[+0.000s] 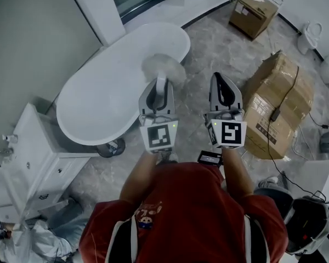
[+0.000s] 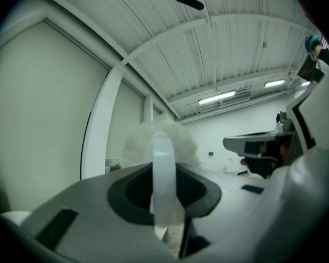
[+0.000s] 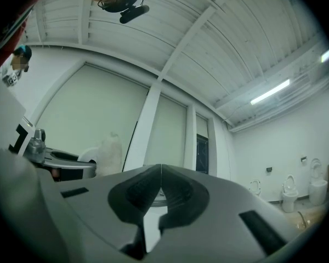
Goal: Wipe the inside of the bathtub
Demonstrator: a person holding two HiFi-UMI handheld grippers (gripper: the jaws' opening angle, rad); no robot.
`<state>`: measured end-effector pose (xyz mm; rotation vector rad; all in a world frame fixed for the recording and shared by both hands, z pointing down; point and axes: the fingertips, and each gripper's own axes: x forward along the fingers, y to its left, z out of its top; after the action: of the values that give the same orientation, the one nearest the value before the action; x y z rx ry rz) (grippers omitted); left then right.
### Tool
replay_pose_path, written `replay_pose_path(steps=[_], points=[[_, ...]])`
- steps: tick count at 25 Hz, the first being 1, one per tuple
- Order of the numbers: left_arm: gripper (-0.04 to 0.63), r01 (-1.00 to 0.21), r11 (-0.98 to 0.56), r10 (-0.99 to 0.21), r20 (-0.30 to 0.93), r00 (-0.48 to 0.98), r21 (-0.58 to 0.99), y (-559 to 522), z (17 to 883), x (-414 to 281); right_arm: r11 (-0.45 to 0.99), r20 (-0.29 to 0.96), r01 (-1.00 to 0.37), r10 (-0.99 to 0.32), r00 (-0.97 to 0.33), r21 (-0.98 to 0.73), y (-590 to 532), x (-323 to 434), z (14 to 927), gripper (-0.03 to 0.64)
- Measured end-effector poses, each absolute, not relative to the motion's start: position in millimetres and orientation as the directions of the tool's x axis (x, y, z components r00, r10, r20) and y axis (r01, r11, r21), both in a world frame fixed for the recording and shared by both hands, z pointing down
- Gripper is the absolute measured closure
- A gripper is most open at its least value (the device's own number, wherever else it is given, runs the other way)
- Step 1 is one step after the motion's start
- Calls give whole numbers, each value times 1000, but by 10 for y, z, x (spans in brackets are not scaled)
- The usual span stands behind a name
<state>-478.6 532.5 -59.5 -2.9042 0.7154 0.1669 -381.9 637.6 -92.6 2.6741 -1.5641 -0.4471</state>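
Note:
A white freestanding bathtub point(image 1: 107, 100) stands at the left of the head view, its inside bare. My left gripper point(image 1: 161, 82) hovers over the tub's near right rim, shut on the white handle point(image 2: 164, 171) of a fluffy white duster point(image 1: 164, 67). The duster's head point(image 2: 156, 138) sticks out past the jaws. My right gripper point(image 1: 221, 79) is held level beside it over the floor, shut with nothing between its jaws. In the right gripper view its jaws point(image 3: 160, 186) meet, and the duster point(image 3: 111, 149) shows at the left.
A large cardboard box point(image 1: 277, 100) with a cable over it lies just right of the right gripper; another box point(image 1: 254, 14) sits farther back. A white cabinet point(image 1: 33, 158) stands at the tub's near end. Toilets point(image 1: 311, 34) line the right wall.

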Motion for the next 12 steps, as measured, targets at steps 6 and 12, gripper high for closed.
replay_pose_path(steps=[6,12], points=[[502,-466,-877,-451,-134,882,-113,4847,-548,-4647,-508,-238,-848,-852,467,153,5924,-3704,-855,604],[502,-484,-871,-474,-120,872,-80,4526,-467,-4494,-499,-228,-855,-857,462,141,5569,-3480,-752,604]])
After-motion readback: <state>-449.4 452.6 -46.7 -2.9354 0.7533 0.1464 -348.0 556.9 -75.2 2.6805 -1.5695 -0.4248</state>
